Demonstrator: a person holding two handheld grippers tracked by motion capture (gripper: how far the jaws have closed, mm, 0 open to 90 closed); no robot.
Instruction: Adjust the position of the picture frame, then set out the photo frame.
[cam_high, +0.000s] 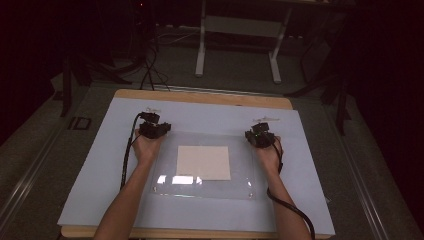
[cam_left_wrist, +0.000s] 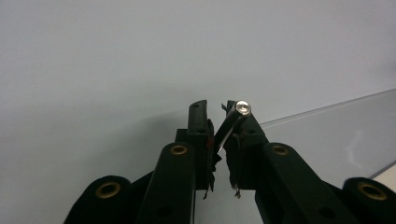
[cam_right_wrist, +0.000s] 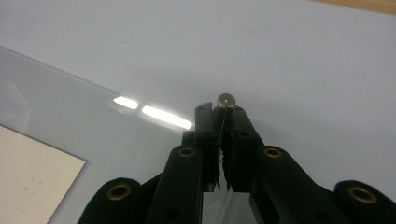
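A clear plastic plate (cam_high: 165, 186) lies on the pale blue mat (cam_high: 100, 165), with a white square sheet (cam_high: 204, 162) at its middle. My left gripper (cam_high: 155, 129) sits at the plate's far left corner and my right gripper (cam_high: 260, 135) at its far right corner. In the left gripper view my left gripper (cam_left_wrist: 212, 106) is shut on a thin metal pin (cam_left_wrist: 242, 108) with a round head, tilted to the right, beside the plate's edge (cam_left_wrist: 336, 135). My right gripper (cam_right_wrist: 219, 109) is shut on a similar pin (cam_right_wrist: 226, 100), standing nearly upright above the plate's edge (cam_right_wrist: 70, 107).
The mat covers a wooden table (cam_high: 200, 96) whose edge shows at the far side. Beyond it stands a white desk frame (cam_high: 237, 30) on a dark floor with cables. A cable (cam_high: 125, 160) trails from each gripper along the forearm.
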